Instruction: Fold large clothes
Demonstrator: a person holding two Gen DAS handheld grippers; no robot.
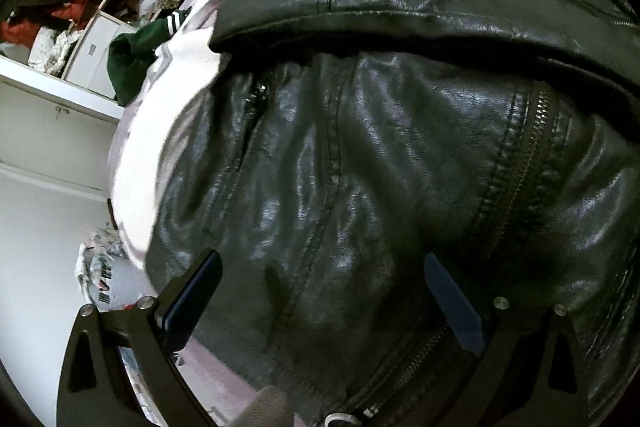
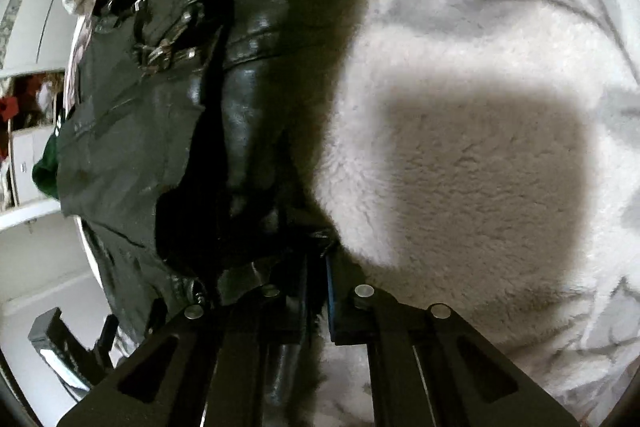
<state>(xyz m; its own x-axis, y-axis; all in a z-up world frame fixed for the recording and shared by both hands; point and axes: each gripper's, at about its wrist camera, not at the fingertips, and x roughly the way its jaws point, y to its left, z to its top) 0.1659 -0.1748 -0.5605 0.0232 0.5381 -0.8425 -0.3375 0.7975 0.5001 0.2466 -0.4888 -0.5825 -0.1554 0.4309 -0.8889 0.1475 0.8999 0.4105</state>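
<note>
Left gripper (image 1: 320,291): fingers spread wide over the black leather jacket (image 1: 380,167).
Right gripper (image 2: 316,291): fingers clenched on the jacket's edge, above the fleece blanket (image 2: 480,47).

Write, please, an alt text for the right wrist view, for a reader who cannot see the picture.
The right tool is shut on the edge of a black leather jacket, which spreads up and to the left with its zippers showing. To the right lies a white fleecy blanket with grey leaf prints and a dark square shadow on it.

bright light, glare on the leather jacket (image 1: 400,155), boxy shadow on the blanket (image 2: 500,27), blurred fisheye edges.
</note>
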